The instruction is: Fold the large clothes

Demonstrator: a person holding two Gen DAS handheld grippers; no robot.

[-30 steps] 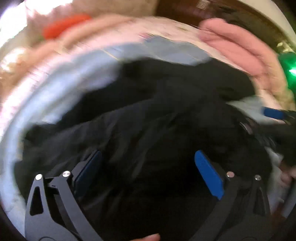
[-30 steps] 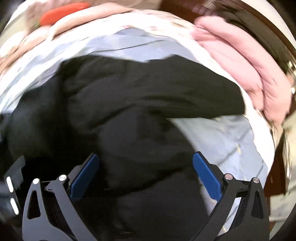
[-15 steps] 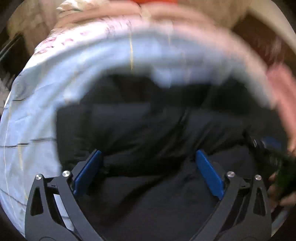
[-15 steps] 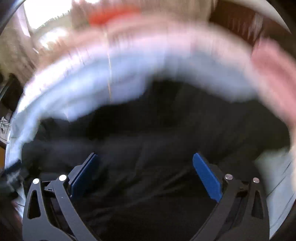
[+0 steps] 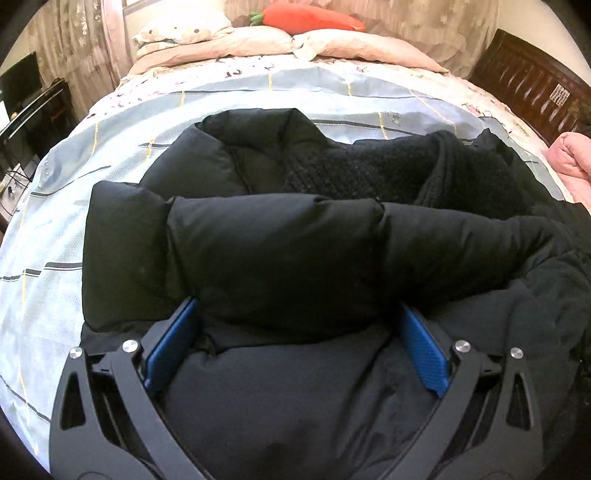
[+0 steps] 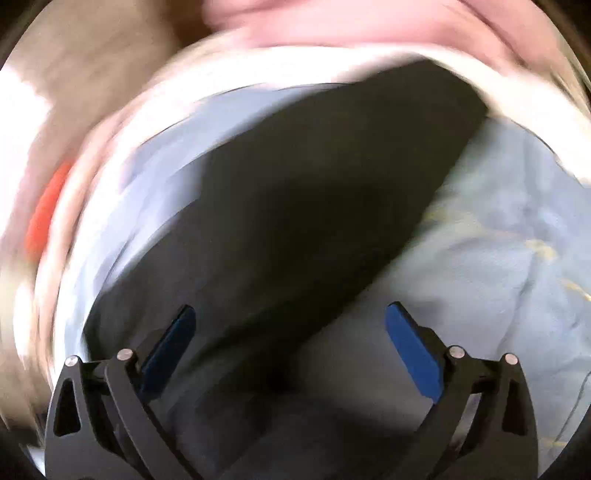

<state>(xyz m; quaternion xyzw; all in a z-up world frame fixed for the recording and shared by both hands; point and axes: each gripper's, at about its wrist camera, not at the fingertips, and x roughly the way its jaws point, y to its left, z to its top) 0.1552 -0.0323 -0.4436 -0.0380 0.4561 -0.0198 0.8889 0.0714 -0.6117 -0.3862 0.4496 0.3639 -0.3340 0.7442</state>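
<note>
Sleeve (image 5: 280,254) now folded across jacket (image 5: 295,406) (black) — jaws open.

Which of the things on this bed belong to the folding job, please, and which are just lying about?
Job: puffy black padded jacket; black knitted garment; left gripper; right gripper.
Lying about: orange carrot-shaped plush pillow; folded pink blanket; beige pillows.

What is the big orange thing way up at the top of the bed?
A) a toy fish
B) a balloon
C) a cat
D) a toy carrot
D: the toy carrot is long and orange with a green leafy end, and it lies across the pillows at the head of the bed.
</note>
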